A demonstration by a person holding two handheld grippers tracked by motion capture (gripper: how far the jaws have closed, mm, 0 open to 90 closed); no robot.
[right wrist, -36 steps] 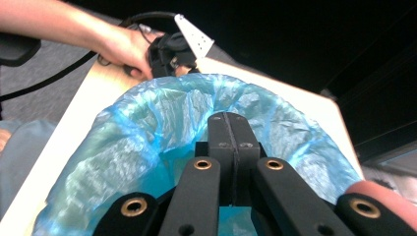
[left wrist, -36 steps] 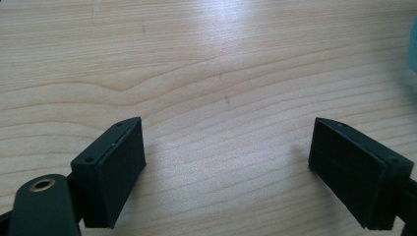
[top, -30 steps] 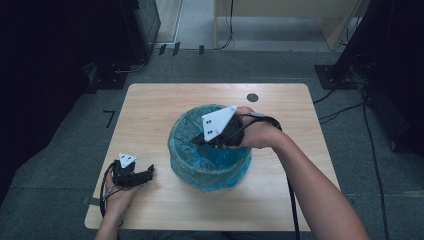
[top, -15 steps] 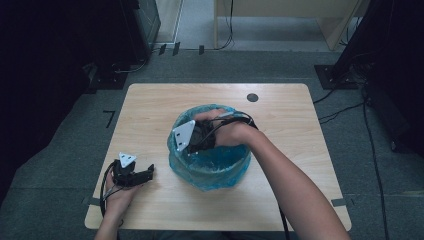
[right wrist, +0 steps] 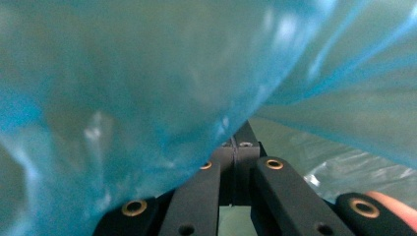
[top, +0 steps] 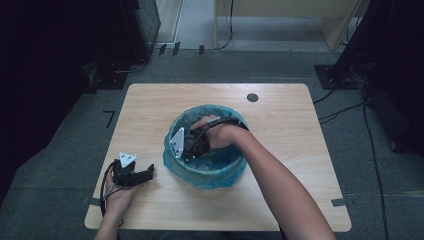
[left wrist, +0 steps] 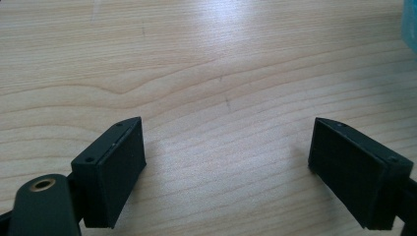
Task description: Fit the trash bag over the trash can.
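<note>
A round bin lined with a blue plastic bag (top: 212, 175) stands at the middle of the wooden table (top: 150, 107). My right gripper (top: 190, 154) reaches down inside the bin at its left wall, jaws pressed together. In the right gripper view the shut jaw tips (right wrist: 238, 141) touch the blue bag film (right wrist: 123, 88), which drapes over them; I cannot tell whether any film is pinched. My left gripper (top: 146, 173) rests on the table at the front left, beside the bin. Its jaws (left wrist: 226, 167) stand wide open over bare wood with nothing between them. A corner of the blue bag (left wrist: 410, 19) shows at the top right.
A small black round grommet (top: 252, 97) sits in the table near its back edge. Dark equipment and cables (top: 350, 60) stand on the grey floor around the table. Tape strips (top: 337, 202) mark the table's front corners.
The right hand has come down and leftward from above the bin's rim into the bin, its jaws staying shut. The left gripper has not moved.
</note>
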